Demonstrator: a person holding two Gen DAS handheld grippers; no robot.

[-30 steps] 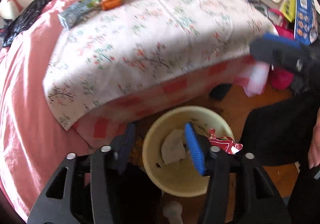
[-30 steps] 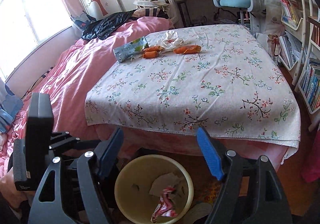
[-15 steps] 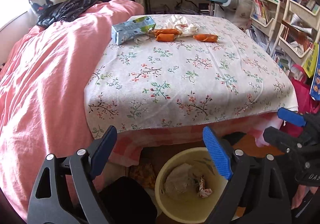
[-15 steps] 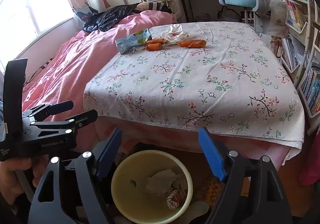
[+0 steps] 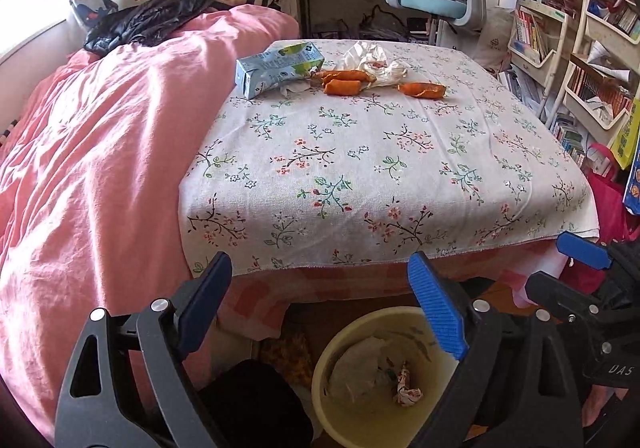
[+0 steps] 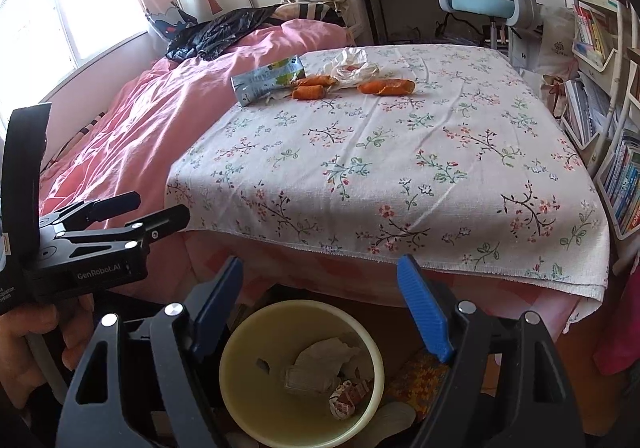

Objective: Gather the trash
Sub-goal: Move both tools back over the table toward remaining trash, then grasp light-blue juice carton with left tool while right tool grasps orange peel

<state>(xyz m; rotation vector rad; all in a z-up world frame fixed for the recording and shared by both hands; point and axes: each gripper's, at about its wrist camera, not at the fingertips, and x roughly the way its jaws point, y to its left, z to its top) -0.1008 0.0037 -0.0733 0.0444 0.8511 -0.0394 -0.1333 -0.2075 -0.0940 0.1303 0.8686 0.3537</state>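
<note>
The left gripper (image 5: 320,312) has just been opening its jaws; now they stand wide apart and nothing is between them. The right gripper (image 6: 320,304) is also spread wide and holds nothing. Both hang above the cream trash bin (image 6: 372,348), which stands on the floor just in front of the bed's foot edge. Inside the bin I count two pieces that I can tell apart: one pale crumpled paper (image 6: 320,364) and one small red and white wrapper (image 6: 348,398); if more lies under them, I cannot tell. So a part of the task looks done, but the larger part is left, in my judgement. On the floral cloth (image 5: 380,176) that covers the foot of the bed, at its far end, the rest of the trash is gathered close together: one light blue carton (image 5: 276,68) lying on its side, one crumpled white plastic bag (image 5: 372,58), and three orange pieces, two (image 5: 342,82) just beside the carton and one (image 5: 422,89) a little apart to the right. That makes five things still to collect, all well apart from the bin.
</note>
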